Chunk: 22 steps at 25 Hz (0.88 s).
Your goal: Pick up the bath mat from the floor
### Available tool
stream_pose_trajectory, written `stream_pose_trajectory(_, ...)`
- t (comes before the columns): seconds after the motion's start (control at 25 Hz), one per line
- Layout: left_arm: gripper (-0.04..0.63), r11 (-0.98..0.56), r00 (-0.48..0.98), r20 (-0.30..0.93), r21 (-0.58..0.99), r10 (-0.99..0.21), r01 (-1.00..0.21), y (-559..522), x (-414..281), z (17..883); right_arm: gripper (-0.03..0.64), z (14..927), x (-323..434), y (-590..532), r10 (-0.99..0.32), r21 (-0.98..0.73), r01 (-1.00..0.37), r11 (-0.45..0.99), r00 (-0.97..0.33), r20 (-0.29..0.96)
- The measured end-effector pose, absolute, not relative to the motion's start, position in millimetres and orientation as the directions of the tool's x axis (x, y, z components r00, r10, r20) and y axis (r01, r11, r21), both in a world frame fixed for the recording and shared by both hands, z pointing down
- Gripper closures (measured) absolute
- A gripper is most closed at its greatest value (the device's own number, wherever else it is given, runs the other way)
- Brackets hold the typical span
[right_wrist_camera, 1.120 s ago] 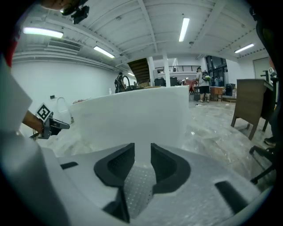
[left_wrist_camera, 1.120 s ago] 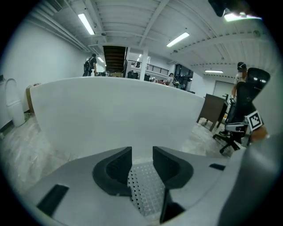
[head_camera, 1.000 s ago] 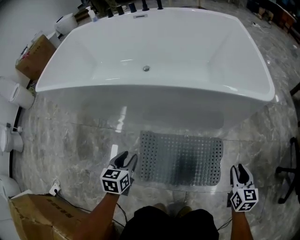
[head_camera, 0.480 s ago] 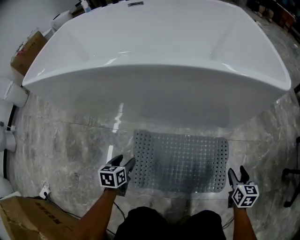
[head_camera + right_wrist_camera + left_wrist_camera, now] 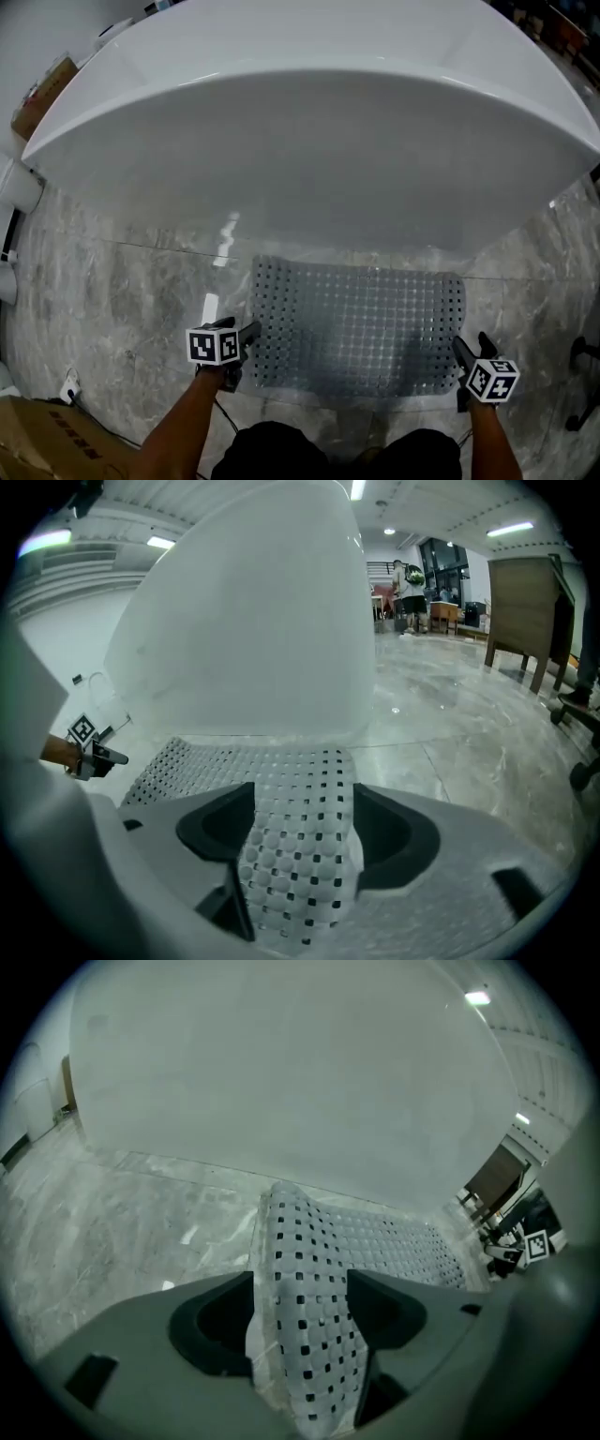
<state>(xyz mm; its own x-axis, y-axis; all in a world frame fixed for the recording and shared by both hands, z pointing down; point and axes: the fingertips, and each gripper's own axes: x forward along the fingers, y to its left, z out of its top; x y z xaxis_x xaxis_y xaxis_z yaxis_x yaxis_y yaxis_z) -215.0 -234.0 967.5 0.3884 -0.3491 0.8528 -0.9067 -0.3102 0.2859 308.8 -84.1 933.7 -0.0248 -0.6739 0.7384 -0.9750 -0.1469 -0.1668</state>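
The bath mat (image 5: 361,323), grey and full of holes, lies flat on the marble floor in front of the white bathtub (image 5: 309,141). My left gripper (image 5: 246,334) is at the mat's near left corner. Its jaws are opening, and the mat's edge (image 5: 309,1269) runs up between them. My right gripper (image 5: 459,349) is at the near right corner. Its jaws are opening too, with the mat's corner (image 5: 300,799) lying between them. Neither pair of jaws visibly presses on the mat. Each gripper shows small in the other's view: right gripper (image 5: 525,1246), left gripper (image 5: 89,747).
The tub's outer wall (image 5: 309,197) stands just behind the mat. A cardboard box (image 5: 37,445) sits at the near left, another box (image 5: 37,94) at the far left. A chair base (image 5: 586,361) is at the right edge. A wooden cabinet (image 5: 525,602) stands further right.
The head view has dipped closer to the floor. Both grippers have moved forward onto the mat's near corners, and their jaws have spread wider.
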Motion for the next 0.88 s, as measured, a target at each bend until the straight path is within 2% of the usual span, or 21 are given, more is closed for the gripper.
stream_pose_trajectory(0.36,0.298,-0.279,0.436,0.852,0.36,-0.29,-0.89,-225,-214,1023,0.281,1000,324,-81,-0.627,-0.201,-0.959,-0.2,-0.032,0.778)
stream_pose_trajectory(0.88,0.296,-0.285,0.413,0.871,0.338,-0.268,-0.897,-228,-209,1057,0.278,1054,321,-92,-0.569,-0.238,-0.943,-0.232,-0.067,0.82)
